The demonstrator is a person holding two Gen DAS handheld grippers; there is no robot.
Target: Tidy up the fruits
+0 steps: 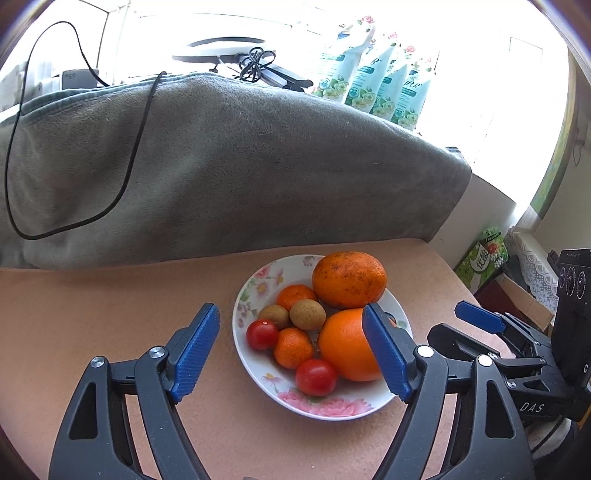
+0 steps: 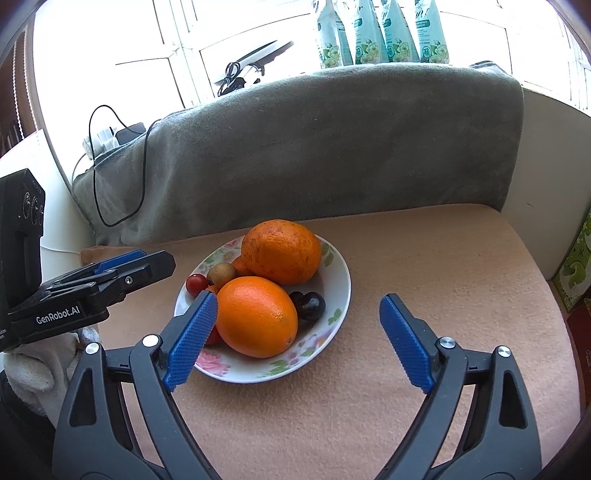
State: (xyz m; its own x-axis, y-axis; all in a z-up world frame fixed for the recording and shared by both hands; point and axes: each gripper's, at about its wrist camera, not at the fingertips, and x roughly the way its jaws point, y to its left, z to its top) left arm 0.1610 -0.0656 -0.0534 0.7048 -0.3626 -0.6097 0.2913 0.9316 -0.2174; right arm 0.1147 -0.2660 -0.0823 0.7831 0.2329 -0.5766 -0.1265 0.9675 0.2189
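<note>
Bowl: floral bowl (image 1: pixel 334 408) sits on the peach cloth (image 1: pixel 110 317), just in front of the grey blanket (image 1: pixel 229 166); all the fruit is piled inside it.
Left gripper: left gripper (image 1: pixel 295 354) hovers over the bowl's near rim, jaws spread wide, nothing between the pads.
Right gripper: right gripper (image 2: pixel 299 339) also gapes wide and empty, its left pad in front of the bowl's near edge.
Oranges: smooth orange (image 2: pixel 256 315) at the bowl's front, speckled orange (image 2: pixel 282 251) at its back. Likely heavy, firm, round and prone to roll, so take one across its widest middle.
Small fruit: tomato (image 1: pixel 316 376), mandarin (image 1: pixel 293 347), brown fruit (image 1: pixel 307 314) and dark grapes (image 2: pixel 312 304) crowd around the oranges. Soft and thin-skinned, I'd say, so a light squeeze only.
Surface: the cloth looks soft and grippy, so loose fruit should settle beside the bowl.
Room: bright window behind the blanket, mint pouches (image 2: pixel 380 33) on the sill, black cable (image 1: pixel 74 147) trailing down the blanket.
</note>
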